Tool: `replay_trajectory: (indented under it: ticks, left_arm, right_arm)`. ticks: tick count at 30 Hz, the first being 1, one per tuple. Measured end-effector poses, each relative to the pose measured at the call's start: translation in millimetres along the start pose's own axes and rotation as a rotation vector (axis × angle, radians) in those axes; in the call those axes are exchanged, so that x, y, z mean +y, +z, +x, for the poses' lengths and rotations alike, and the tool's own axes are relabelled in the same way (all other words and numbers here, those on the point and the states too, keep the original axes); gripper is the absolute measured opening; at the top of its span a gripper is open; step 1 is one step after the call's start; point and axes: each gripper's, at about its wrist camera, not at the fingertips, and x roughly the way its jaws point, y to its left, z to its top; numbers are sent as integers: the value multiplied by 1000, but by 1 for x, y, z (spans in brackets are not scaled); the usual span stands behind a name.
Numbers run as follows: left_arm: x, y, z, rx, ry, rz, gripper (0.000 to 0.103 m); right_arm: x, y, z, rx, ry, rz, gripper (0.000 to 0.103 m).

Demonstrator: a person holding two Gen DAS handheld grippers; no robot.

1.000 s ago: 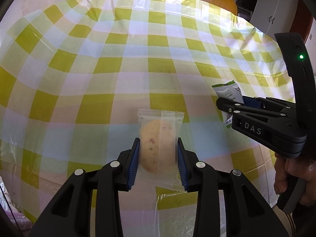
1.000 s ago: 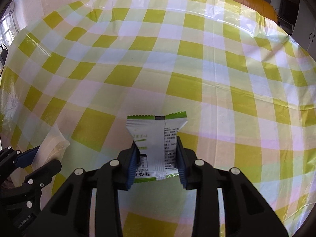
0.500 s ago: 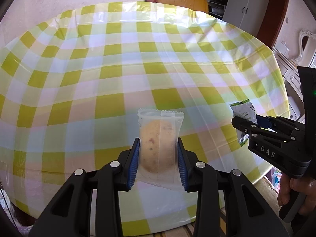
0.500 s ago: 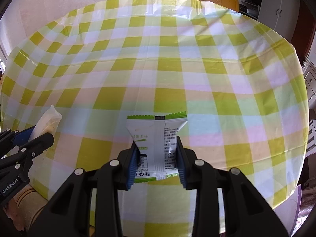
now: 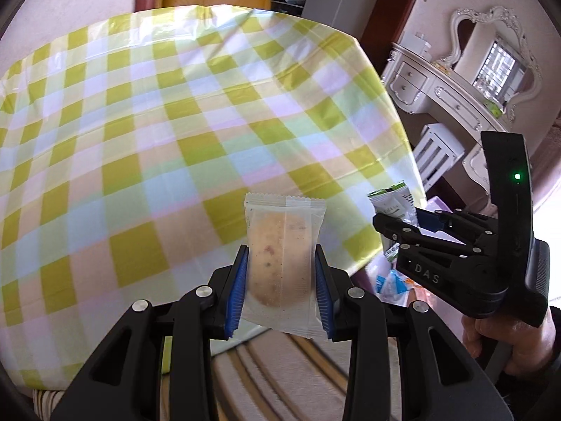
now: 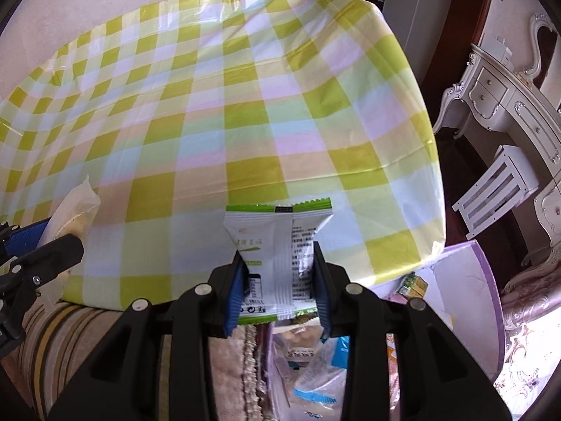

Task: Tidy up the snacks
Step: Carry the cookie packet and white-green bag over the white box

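Left gripper (image 5: 280, 280) first: we are pinching a clear-wrapped cookie (image 5: 282, 263) between the blue pads (image 5: 236, 289), the jaws closed to the width of the packet, which is standing upright with its crimped top edge uppermost. Over on the right gripper (image 6: 278, 287) we are clamping a white-and-green sachet (image 6: 277, 256) the same way, squeezed in at its waist so the top is flaring out.

Now the change: half a second ago both snacks were hanging over the middle of the checked tablecloth (image 5: 157, 140), and a second ago the cloth was filling both views. We are pulling back and swinging right, and the near edge of the table is now sliding under the fingers. In the left view a striped rug (image 5: 280, 379) is showing below the cookie. In the right view a lilac-rimmed box (image 6: 487, 280) is coming in at the lower right beside the table, with loose snack packets (image 6: 315, 361) lying in it just beneath the sachet.

Both grips are looking unchanged across all three moments. From the left view we are seeing the right gripper (image 5: 396, 231) off to the right, sachet (image 5: 391, 203) poking up, past the table's corner. A white dresser (image 5: 452, 101) and mirror are now appearing beyond.
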Motion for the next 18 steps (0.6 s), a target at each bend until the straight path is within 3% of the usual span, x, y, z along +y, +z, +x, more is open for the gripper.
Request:
replay_trajectory:
  ticks: [6,12,18]
  left_arm:
    - [-63,-2,21,58,-110,79,34]
    - [-103,-6,47,139,-198,97,34]
    - [-137,-8,69,195,-233,127,34]
  right_arm:
    - [-53,-25,-10,23,-73,80,35]
    - [-99,-49,-15,46,-143,157,35]
    - [-136,-69,-15,74,-199,238,35]
